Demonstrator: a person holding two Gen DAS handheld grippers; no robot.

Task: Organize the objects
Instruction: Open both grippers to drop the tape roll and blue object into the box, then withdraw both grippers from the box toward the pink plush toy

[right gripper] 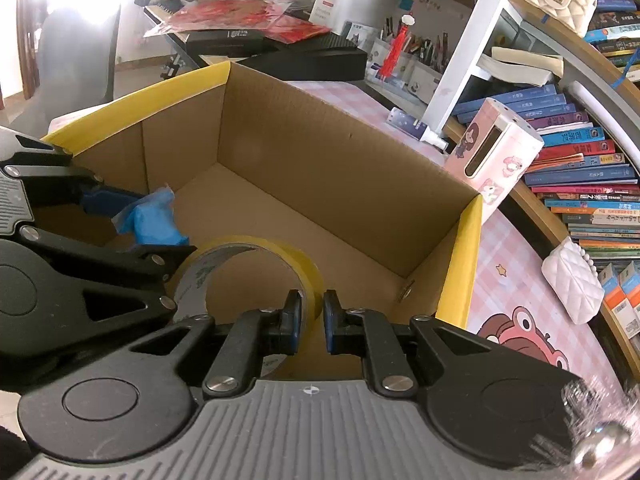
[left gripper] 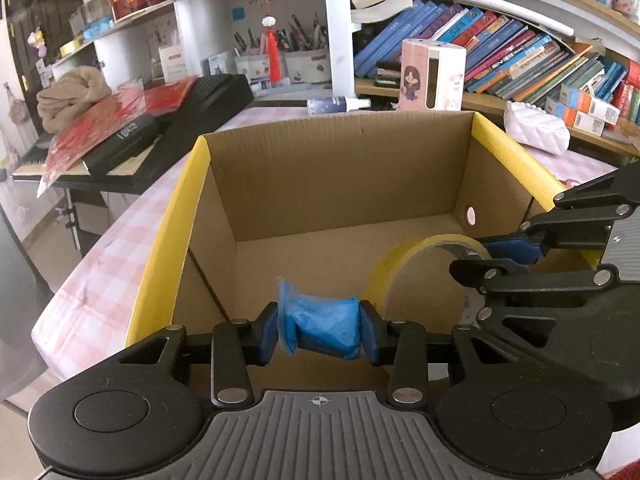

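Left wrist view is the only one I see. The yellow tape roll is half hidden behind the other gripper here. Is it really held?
Observer: Yes. The right gripper is shut on the wall of the tape roll, one finger inside the ring and one outside.
Operator: Is the roll over the box?
Observer: Yes, above the floor of the cardboard box, near its front wall.
Operator: What lies right of the box?
Observer: A pink checked tablecloth with a cartoon frog print.
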